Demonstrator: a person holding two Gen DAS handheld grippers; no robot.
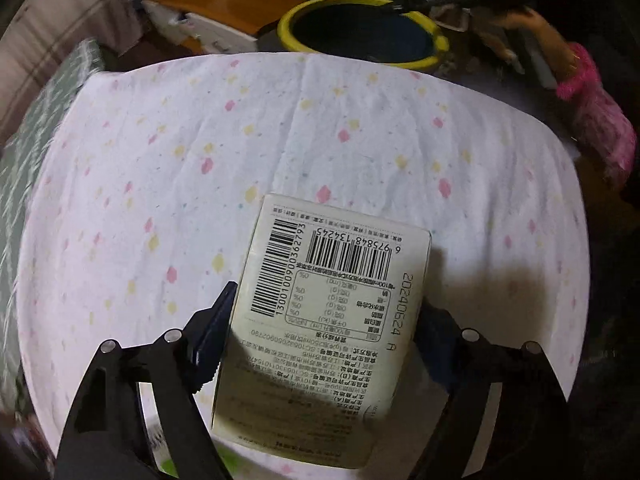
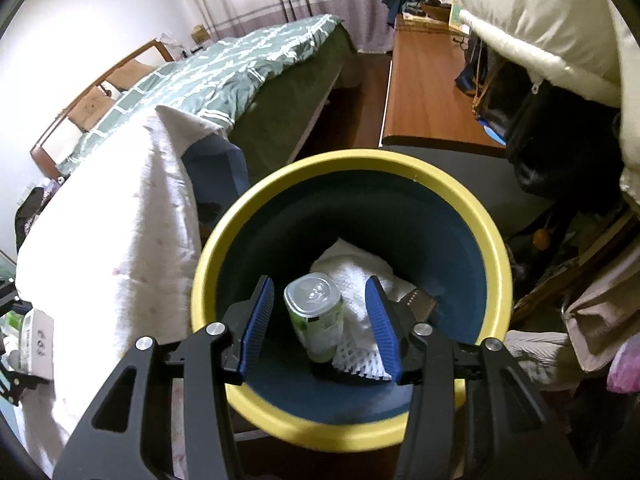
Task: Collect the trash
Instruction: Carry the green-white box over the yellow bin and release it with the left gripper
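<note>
**Left wrist view: carton held over the cloth; right tool open above the bin**

Left wrist view: the left gripper (image 1: 320, 336) has its two fingers closed against the long sides of a cream carton (image 1: 328, 320). The carton sits squarely between the fingers, its printed barcode face turned up toward the camera. Its long axis runs straight ahead along the fingers, the far end pointing toward the bin (image 1: 362, 34) beyond the far edge of the cloth (image 1: 200, 152). The carton is above this white cloth with pink and yellow flecks; whether it touches the cloth cannot be told. A pink sleeve (image 1: 596, 120) shows at the right edge.

Right wrist view: the right gripper (image 2: 322, 324) is wide open and holds nothing. It hangs over the mouth of the yellow-rimmed bin (image 2: 352, 164). Inside the bin, seen between the blue pads (image 2: 256, 324), a green-labelled can (image 2: 318, 316) lies tilted with its round end up toward the camera, resting against a white foam net (image 2: 356, 292). The bin stands just beside the cloth-covered surface, with a bed (image 2: 224, 80) behind and a wooden desk (image 2: 428, 84) to the right.
</note>
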